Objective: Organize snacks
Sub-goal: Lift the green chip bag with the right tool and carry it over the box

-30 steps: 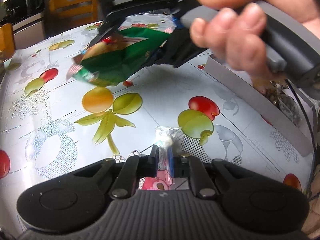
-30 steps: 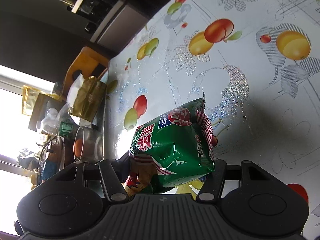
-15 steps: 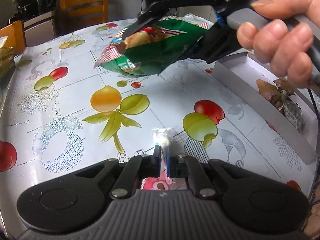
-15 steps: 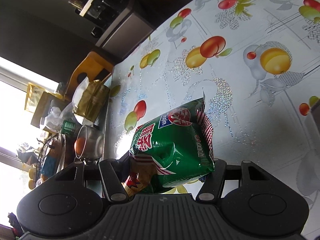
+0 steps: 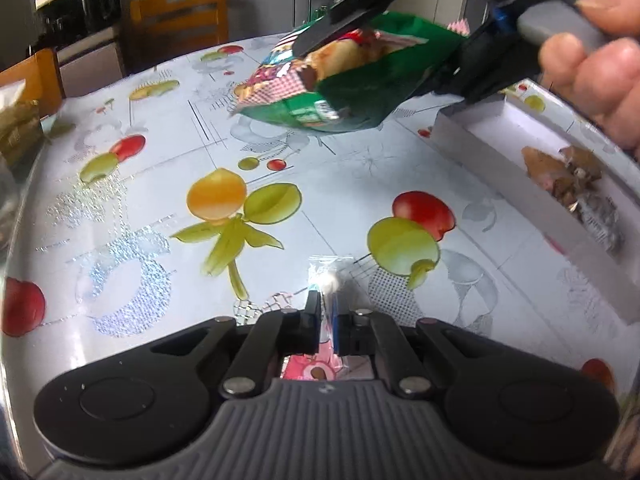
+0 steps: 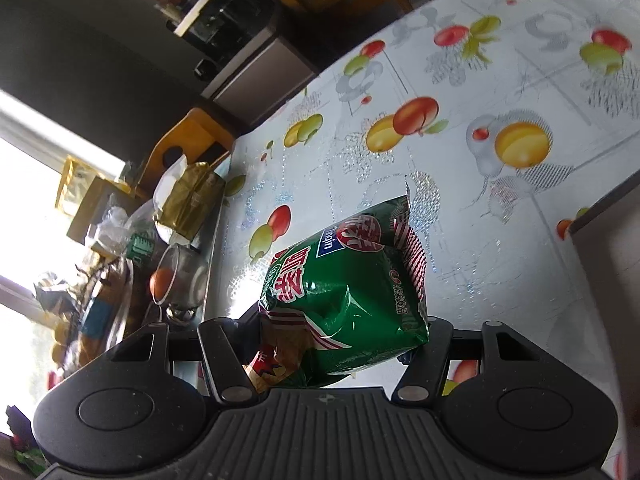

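Observation:
My right gripper (image 6: 340, 320) is shut on a green snack bag (image 6: 344, 300) and holds it in the air above the fruit-print tablecloth. The bag also shows in the left wrist view (image 5: 352, 84), high at the centre right, near the far corner of a white cardboard box (image 5: 532, 196). The box holds a few brown wrapped snacks (image 5: 568, 176). My left gripper (image 5: 326, 312) is shut on a small clear and pink snack packet (image 5: 328, 280), low over the table.
Orange chairs (image 5: 180, 16) stand behind the table. At the table's left edge there are a gold bag (image 6: 188, 200), a glass jar (image 6: 176, 280) and other clutter. A dark cabinet with appliances (image 6: 240, 44) stands beyond.
My right gripper has carried the green bag up and to the right, towards the white box. My left gripper has stayed shut on the small packet, with the view shifting slightly.

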